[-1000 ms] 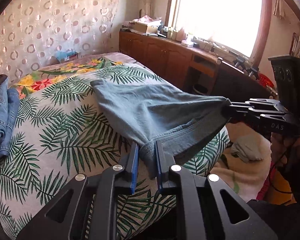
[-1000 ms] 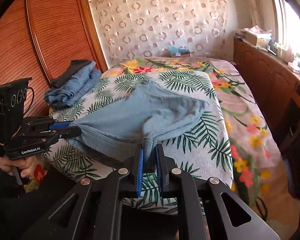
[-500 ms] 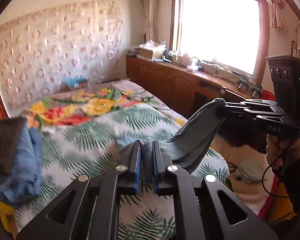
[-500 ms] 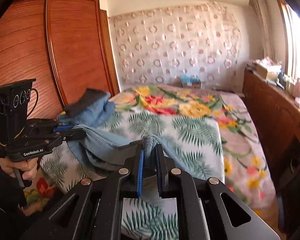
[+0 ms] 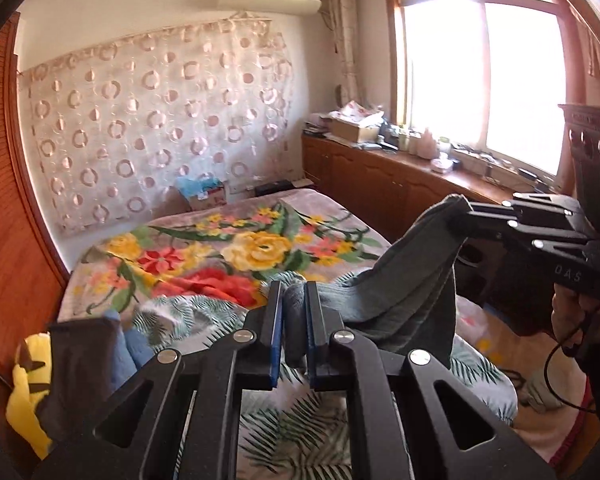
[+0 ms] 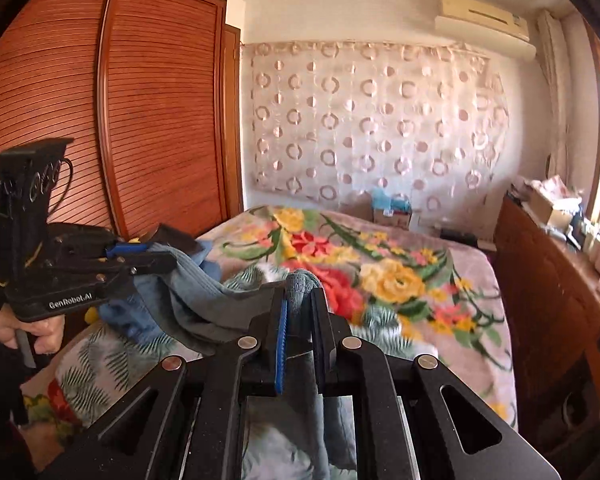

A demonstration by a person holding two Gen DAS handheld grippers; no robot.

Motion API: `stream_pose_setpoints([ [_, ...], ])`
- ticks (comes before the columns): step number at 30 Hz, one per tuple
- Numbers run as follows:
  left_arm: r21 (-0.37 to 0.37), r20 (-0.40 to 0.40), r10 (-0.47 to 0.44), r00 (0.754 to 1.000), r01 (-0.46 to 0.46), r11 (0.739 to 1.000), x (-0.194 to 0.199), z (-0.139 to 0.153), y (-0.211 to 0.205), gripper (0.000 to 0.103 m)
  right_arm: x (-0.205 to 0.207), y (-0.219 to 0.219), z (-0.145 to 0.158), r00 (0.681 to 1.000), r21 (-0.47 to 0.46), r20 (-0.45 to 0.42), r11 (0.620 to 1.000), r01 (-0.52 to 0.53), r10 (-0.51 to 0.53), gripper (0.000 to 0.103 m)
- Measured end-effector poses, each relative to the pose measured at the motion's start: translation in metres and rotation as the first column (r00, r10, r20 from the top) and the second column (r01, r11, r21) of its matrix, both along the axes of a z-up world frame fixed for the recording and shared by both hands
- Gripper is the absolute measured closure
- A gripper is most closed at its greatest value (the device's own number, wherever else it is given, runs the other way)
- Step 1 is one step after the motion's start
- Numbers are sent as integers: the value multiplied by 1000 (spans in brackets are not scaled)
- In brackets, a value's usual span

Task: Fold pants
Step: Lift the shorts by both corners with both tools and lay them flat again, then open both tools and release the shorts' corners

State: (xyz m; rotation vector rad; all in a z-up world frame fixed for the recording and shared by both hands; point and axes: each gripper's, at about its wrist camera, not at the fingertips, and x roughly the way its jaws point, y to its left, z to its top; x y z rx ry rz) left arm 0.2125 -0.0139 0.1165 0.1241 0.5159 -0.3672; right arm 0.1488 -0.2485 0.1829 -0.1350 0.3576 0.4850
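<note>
Nearest, the left gripper point(image 5: 293, 300) and right gripper point(image 6: 301, 300) each clamp an edge of the grey-blue pants point(image 5: 404, 280), held up above the bed point(image 5: 204, 240) with its leaf and flower blanket. "GenRobot.AI" marks one gripper. Beyond: slatted wooden wardrobe point(image 6: 140, 120), ring-patterned curtain point(image 6: 380, 120), bright window point(image 5: 480, 80).

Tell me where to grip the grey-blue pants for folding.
Grip the pants at the thick hem edge, one corner per hand-held gripper, from the bed's near side. Left hand-held gripper and right hand-held gripper already pinch bunched corners, cloth slung between them.
</note>
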Motion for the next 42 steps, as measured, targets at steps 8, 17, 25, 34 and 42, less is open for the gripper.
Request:
stream_pose_setpoints([
  [8,1,45,74,996,-74,997,36,18,26,93,45,29,-2,1000,22,28,1000,-1,0,93],
  [17,70,-78,94,993,-88,994,-16,-84,32,93,24,47,-117,986,2,-149,998,-69,68,93],
  [25,36,-190,93,977,-88,995,-67,-147,25,93,-6,52,-182,964,-29,-258,997,-77,67,93],
  [34,-2,-226,79,971,-82,997,-109,-172,25,93,-24,38,-199,944,13,-324,998,-67,67,93],
  [42,0,-251,54,966,-56,998,-125,-191,15,93,-56,20,-202,931,32,-362,999,-40,49,93],
])
